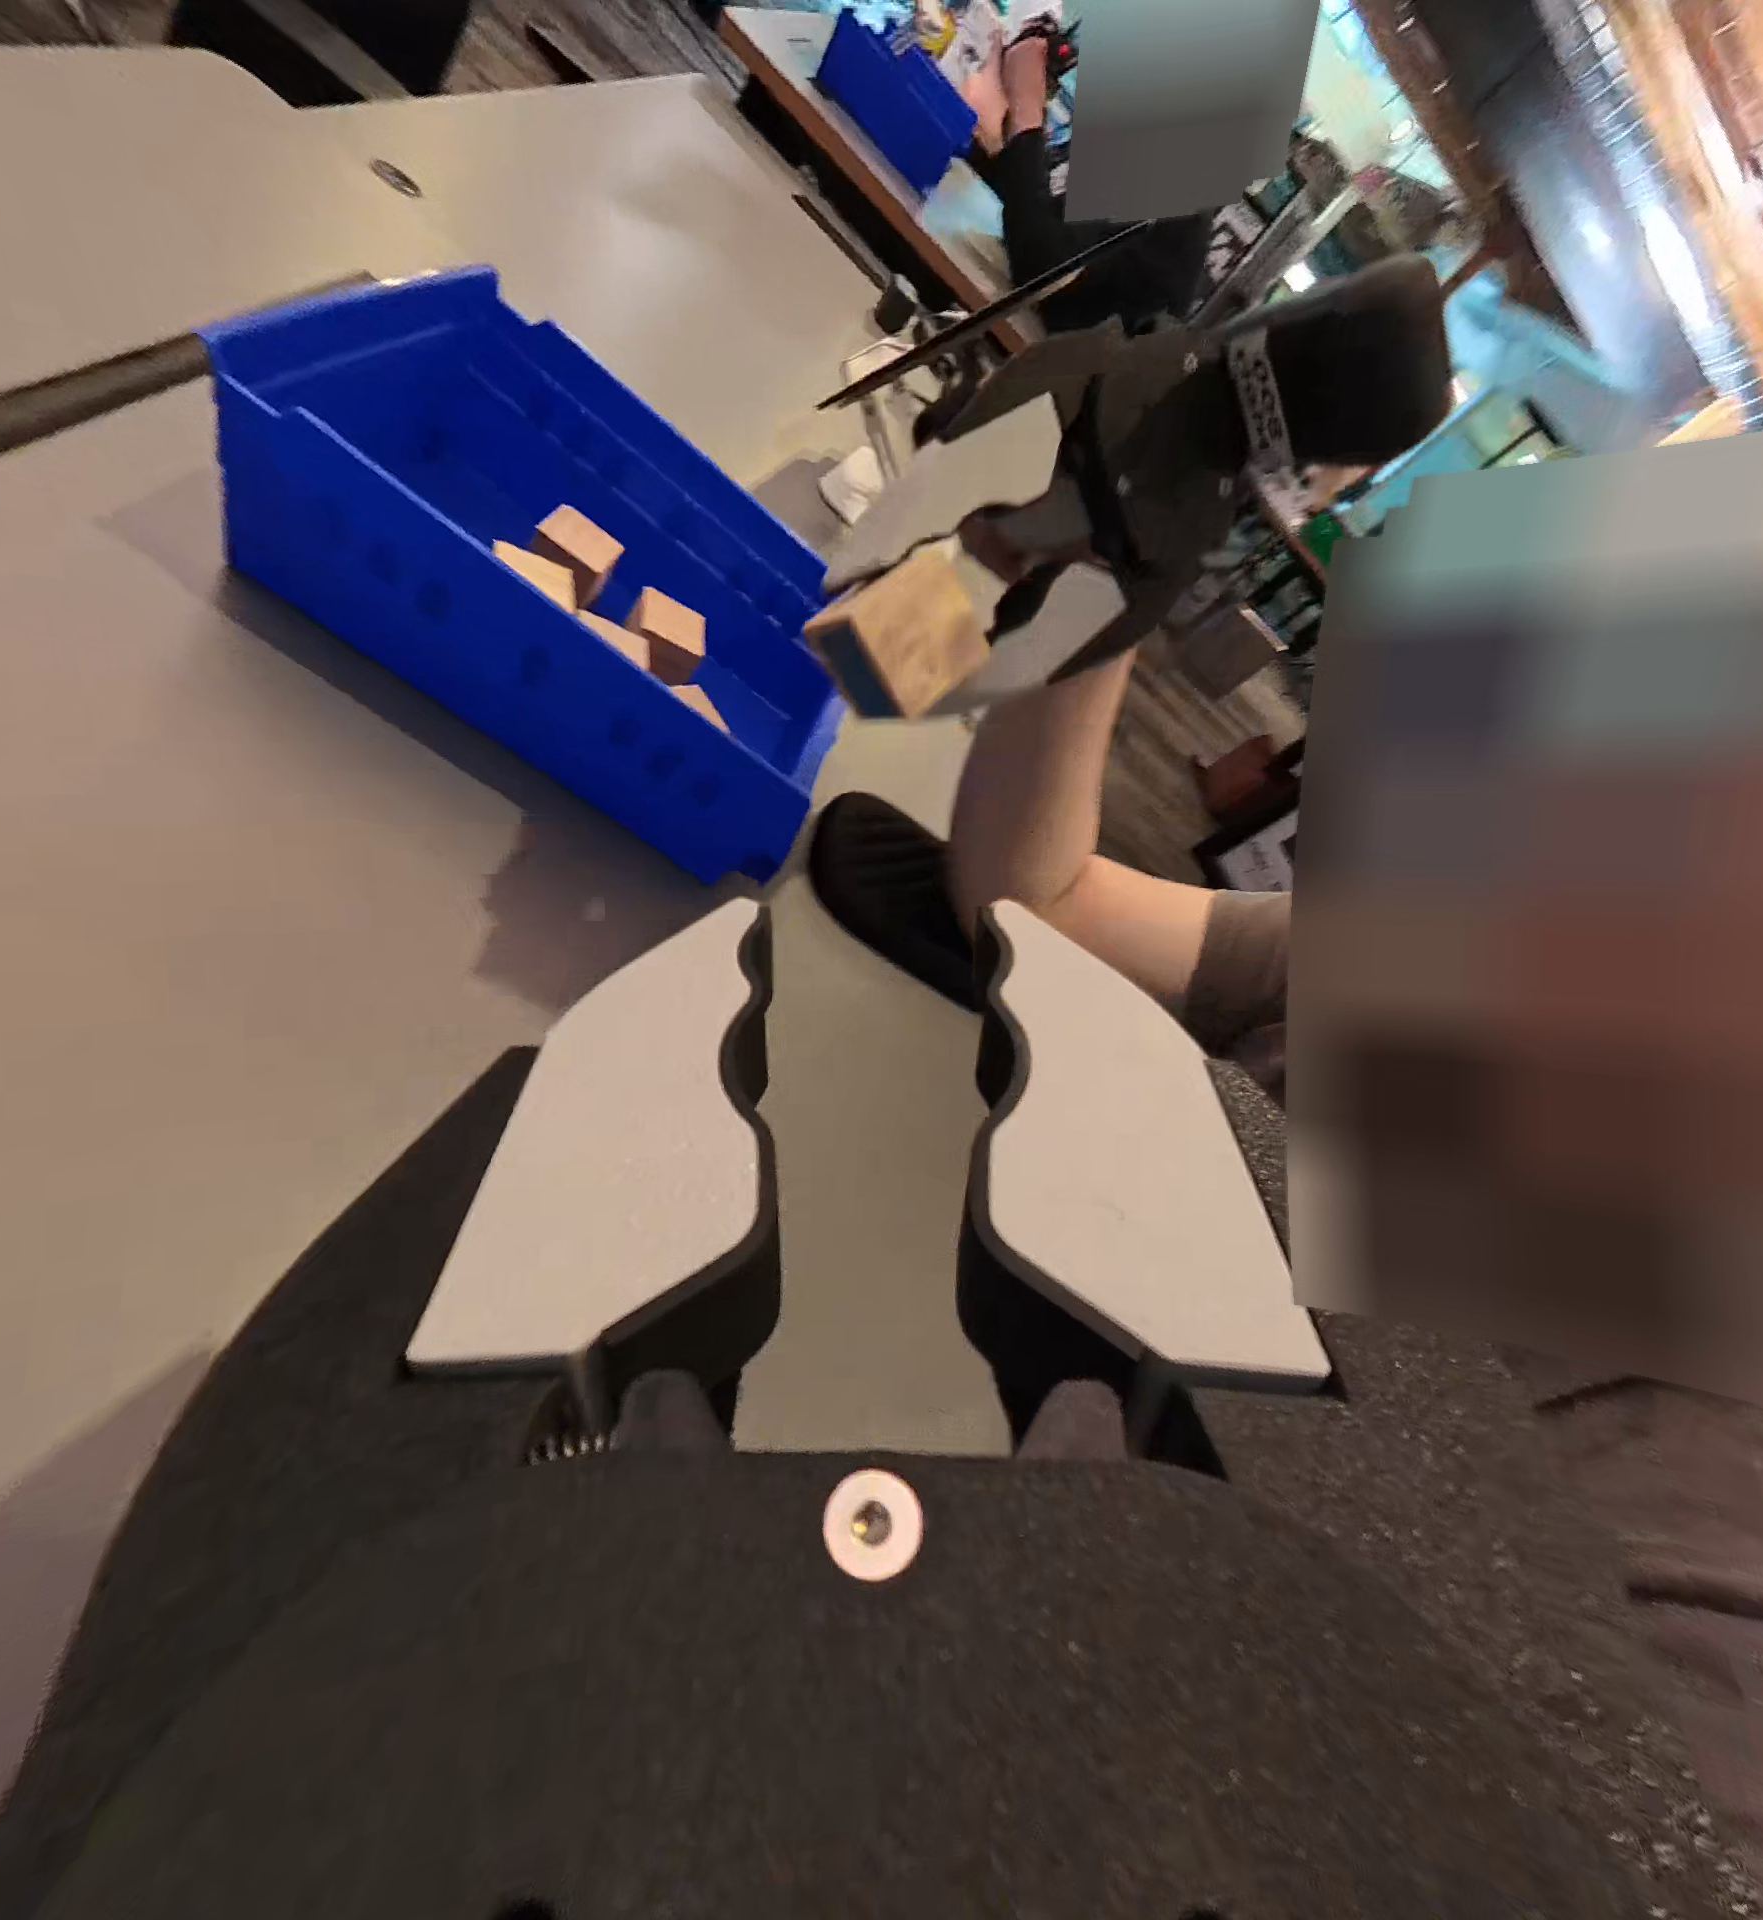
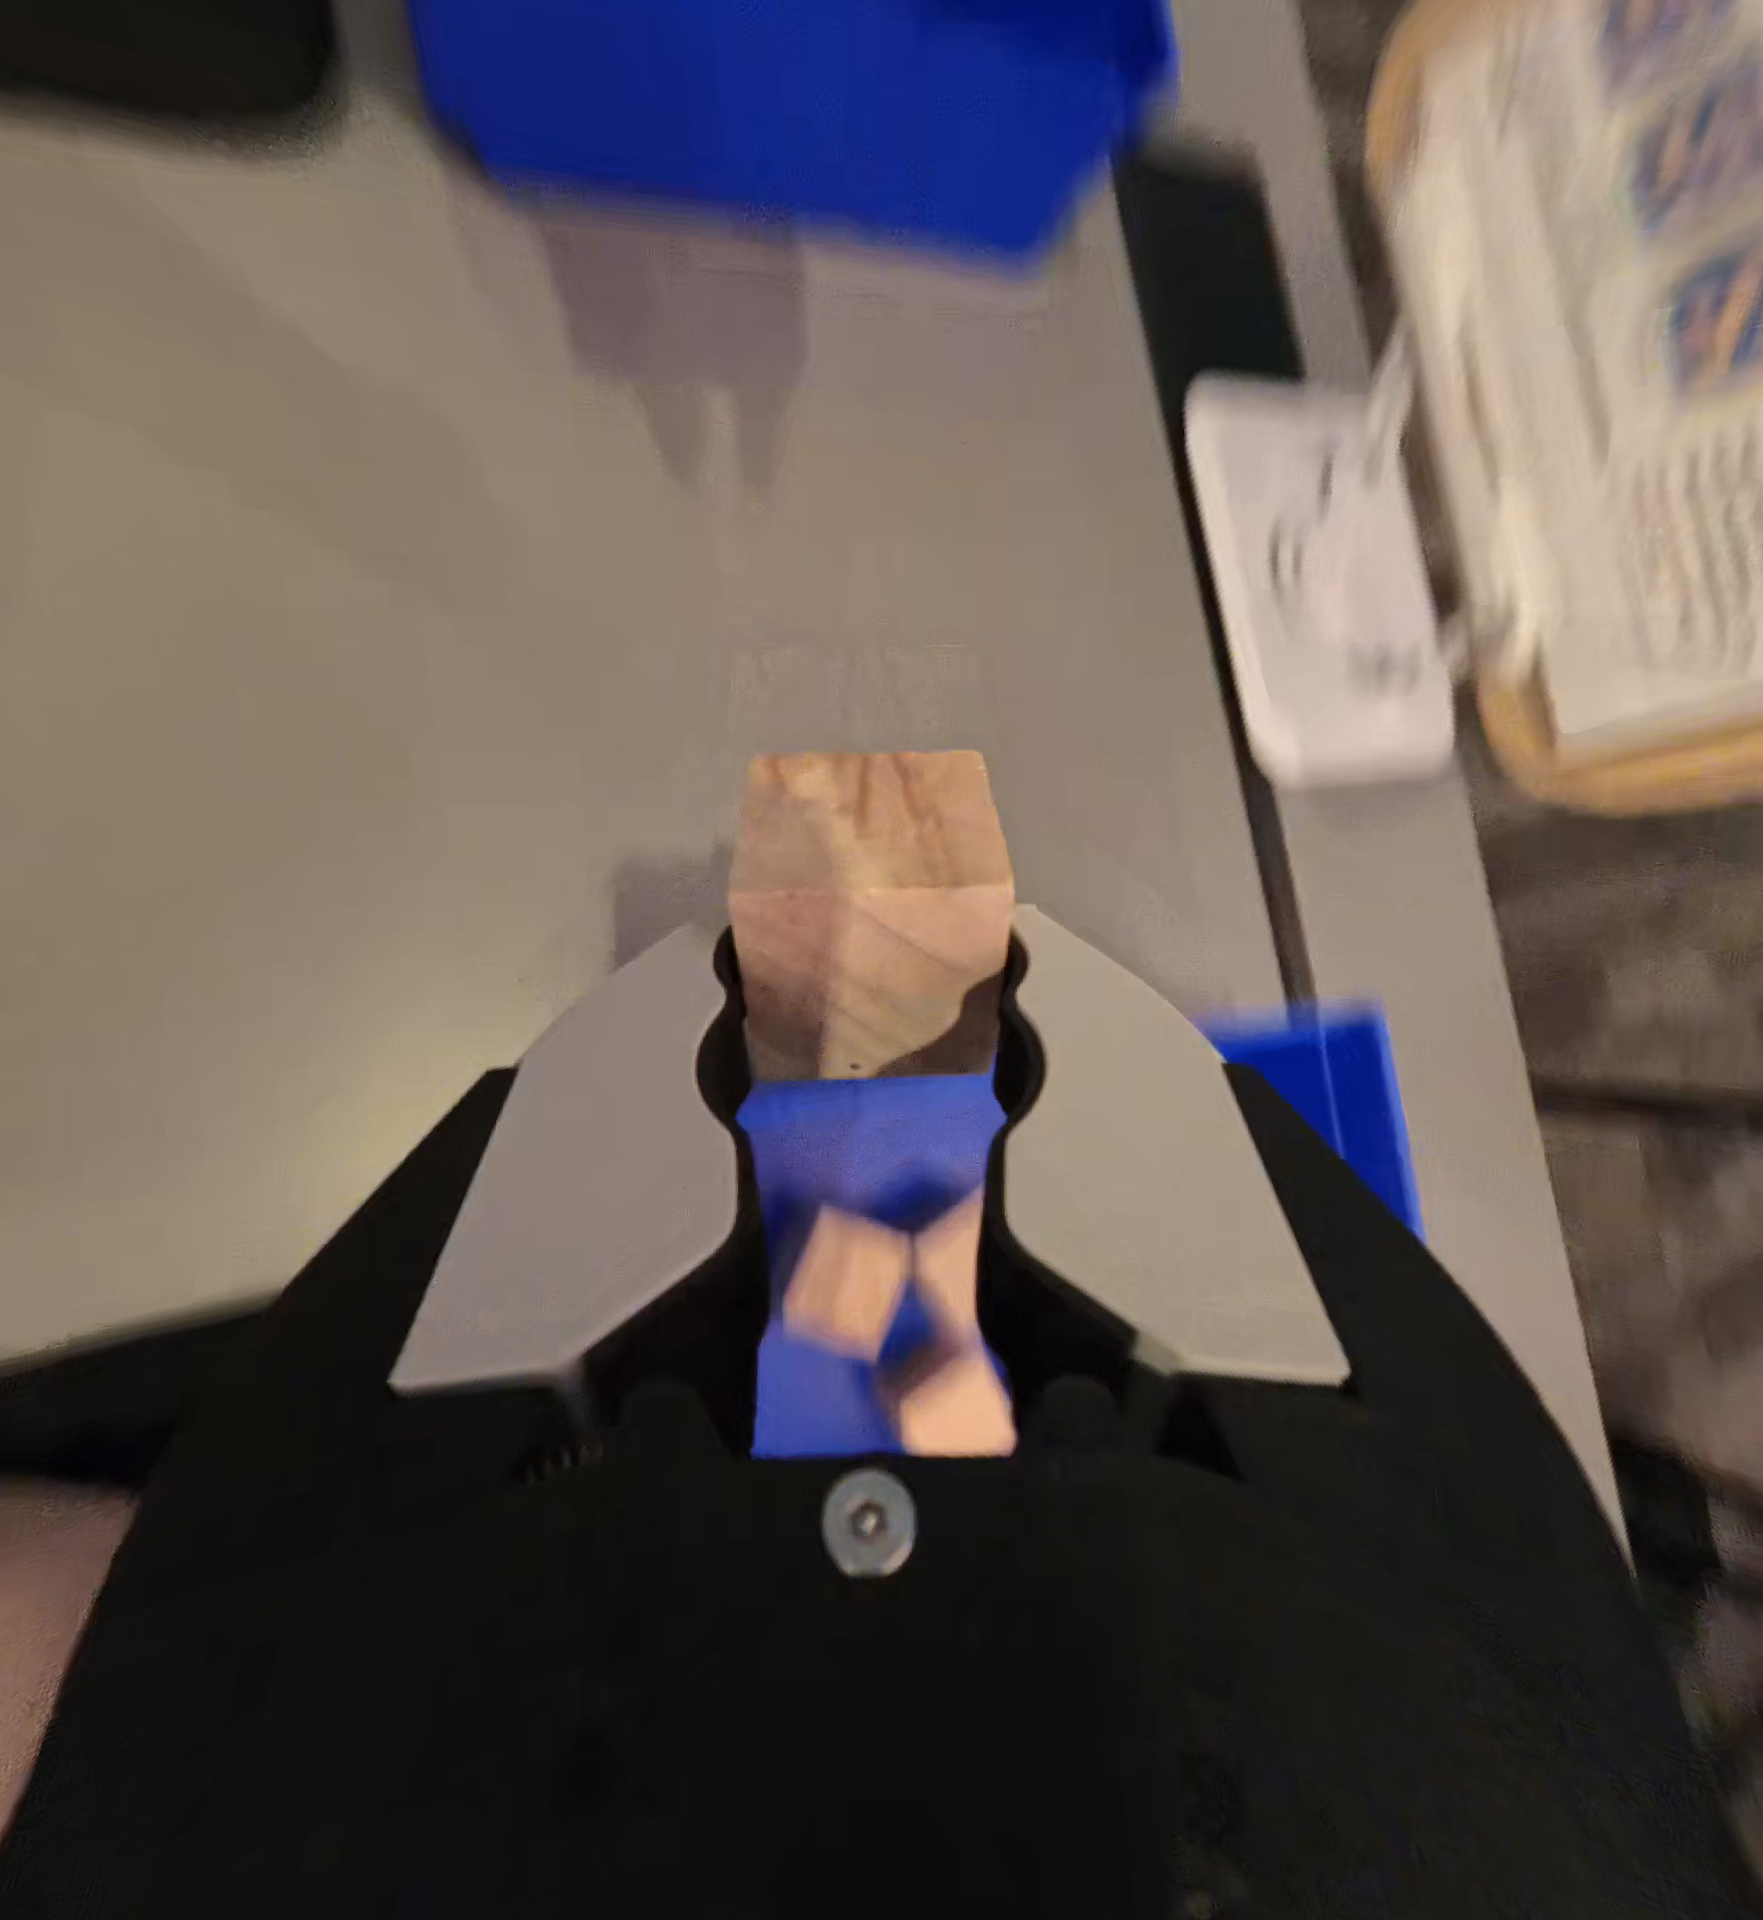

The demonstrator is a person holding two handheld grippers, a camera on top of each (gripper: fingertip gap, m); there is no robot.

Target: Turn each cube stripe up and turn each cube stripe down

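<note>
We hold the right gripper [image 2: 872, 935] closed on a wooden cube [image 1: 903, 646], lifted clear of the grey table [image 1: 233, 831] just beside the near corner of the blue bin [image 1: 503, 582]; one cube face shows blue. We keep the left gripper [image 1: 872, 925] on the near side of that bin, its fingers [image 1: 638, 1122] parted and gripping nothing. Several more cubes [image 1: 612, 597] lie loose inside the bin.

A pale grey table [image 1: 181, 727] fills the foreground, a wooden-edged desk [image 1: 856, 177] stands beyond it, and dark mottled flooring [image 2: 1687, 1039] runs beside the table's edge.
</note>
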